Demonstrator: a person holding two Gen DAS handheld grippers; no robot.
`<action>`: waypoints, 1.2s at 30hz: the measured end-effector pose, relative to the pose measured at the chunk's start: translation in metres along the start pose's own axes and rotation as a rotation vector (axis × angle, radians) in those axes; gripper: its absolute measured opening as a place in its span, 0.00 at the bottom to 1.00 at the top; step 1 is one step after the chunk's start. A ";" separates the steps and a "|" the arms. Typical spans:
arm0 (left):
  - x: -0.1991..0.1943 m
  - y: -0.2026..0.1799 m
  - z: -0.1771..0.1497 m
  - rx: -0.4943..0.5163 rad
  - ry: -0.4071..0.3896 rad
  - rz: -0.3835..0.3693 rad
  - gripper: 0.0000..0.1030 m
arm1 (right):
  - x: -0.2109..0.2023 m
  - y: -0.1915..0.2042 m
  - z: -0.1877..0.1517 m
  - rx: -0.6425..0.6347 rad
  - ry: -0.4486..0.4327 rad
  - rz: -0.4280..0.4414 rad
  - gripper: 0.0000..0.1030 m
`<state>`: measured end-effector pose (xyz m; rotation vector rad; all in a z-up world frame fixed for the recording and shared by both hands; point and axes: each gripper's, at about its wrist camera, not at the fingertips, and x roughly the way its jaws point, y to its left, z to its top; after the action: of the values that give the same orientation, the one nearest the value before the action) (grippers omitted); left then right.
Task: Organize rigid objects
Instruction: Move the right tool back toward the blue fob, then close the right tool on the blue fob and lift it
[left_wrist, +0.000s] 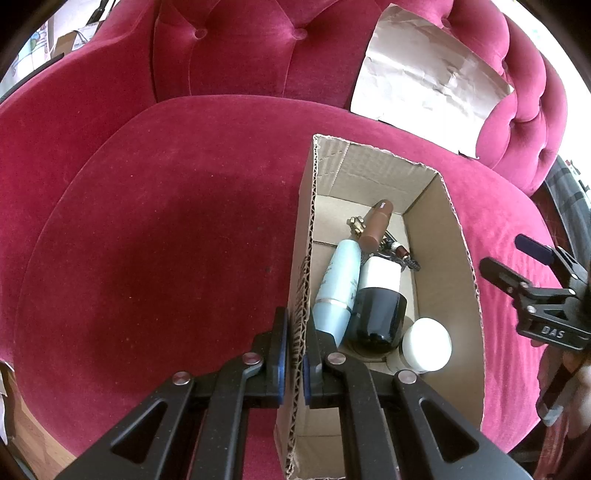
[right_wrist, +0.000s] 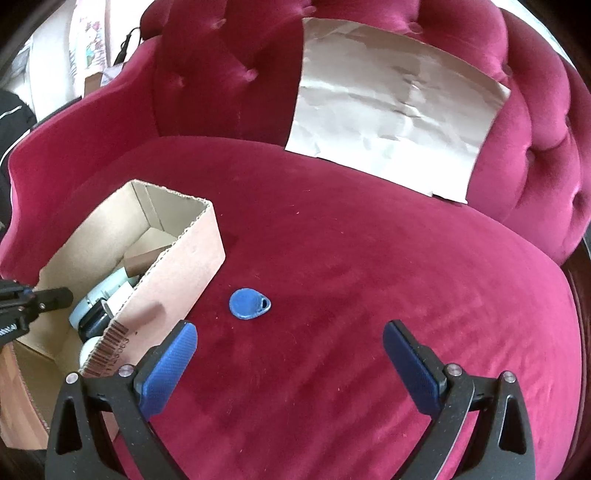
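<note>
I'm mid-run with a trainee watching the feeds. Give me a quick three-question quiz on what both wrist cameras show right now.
1. True or false: the left gripper is clamped on a wall of the cardboard box.
2. Which item still lies on the seat cushion outside the box? A) the light blue bottle B) the blue key fob C) the white round cap
3. In one word, how do the right gripper's jaws stand?

Key
1. True: its jaws pinch the box's near left wall.
2. B: the bottle and cap are inside the box.
3. Open, with nothing between them; the fob lies ahead of them.
</note>
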<state>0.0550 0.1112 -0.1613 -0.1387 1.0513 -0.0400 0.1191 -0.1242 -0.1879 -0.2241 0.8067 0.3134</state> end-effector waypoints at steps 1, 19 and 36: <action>0.000 0.000 0.000 0.000 0.000 0.001 0.06 | 0.003 0.001 0.001 -0.007 0.005 0.004 1.00; 0.001 0.000 0.000 -0.003 0.000 0.000 0.06 | 0.060 0.011 0.008 -0.056 0.079 0.043 0.99; 0.001 -0.001 0.000 -0.003 -0.001 0.003 0.06 | 0.069 0.008 0.007 -0.043 0.065 0.053 0.81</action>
<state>0.0552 0.1102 -0.1623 -0.1399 1.0502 -0.0353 0.1658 -0.1010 -0.2348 -0.2541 0.8721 0.3750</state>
